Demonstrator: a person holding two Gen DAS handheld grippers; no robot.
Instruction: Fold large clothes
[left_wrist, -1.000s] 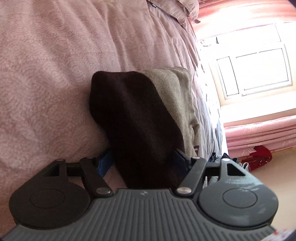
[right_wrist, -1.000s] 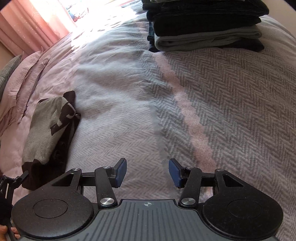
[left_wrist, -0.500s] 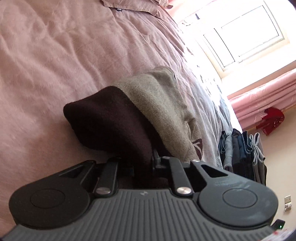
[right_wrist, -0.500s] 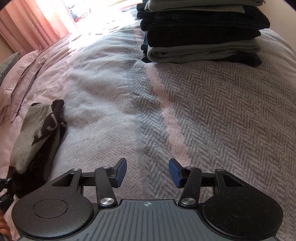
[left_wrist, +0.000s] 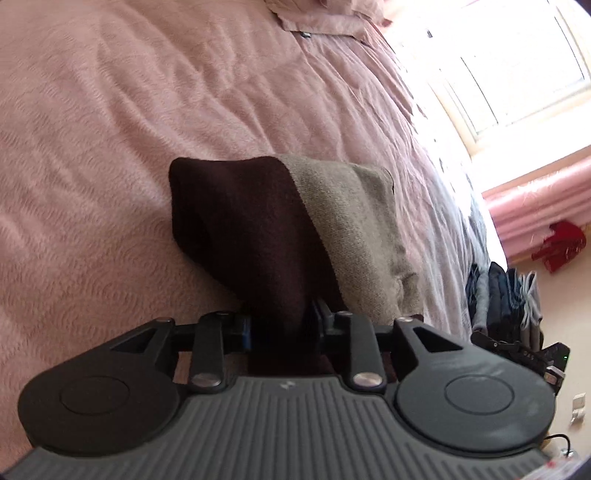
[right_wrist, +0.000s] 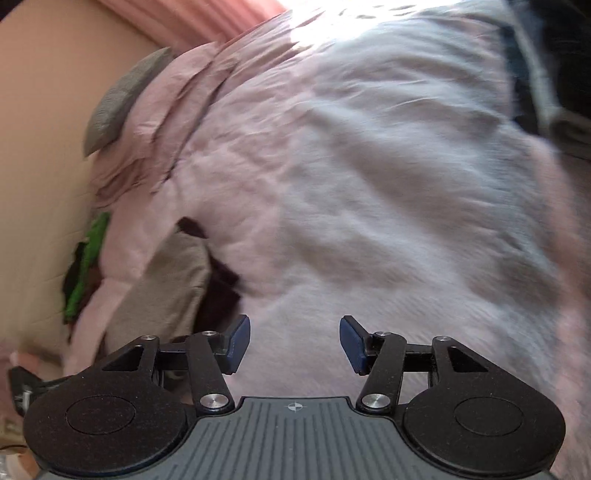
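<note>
Two wrist cameras look down along hand-held grippers over a bed (left_wrist: 155, 122) covered in a pale pink quilt.

In the left wrist view, a folded garment (left_wrist: 280, 225), dark brown on one side and grey-beige on the other, lies on the quilt toward the window side of the bed. The left gripper (left_wrist: 281, 326) has the near end of the dark brown part between its blue-padded fingers. The jaws are narrow and are easing apart, with the cloth filling the gap and the pads touching it on both sides. Beyond the bed's far edge a bright window (left_wrist: 517, 70) and pink curtains (left_wrist: 539, 199) show. A stack of folded dark clothes (left_wrist: 506, 299) sits at the foot end of the bed, well apart from the garment.

In the right wrist view, blurred, the right gripper (right_wrist: 293, 343) hovers over bare quilt with its jaws wide and widening, nothing between them. The same garment (right_wrist: 170, 288) lies just beside its left finger, near the bed's edge by a beige wall (right_wrist: 40, 147). A grey pillow (right_wrist: 118, 99) rests at the head end.
</note>
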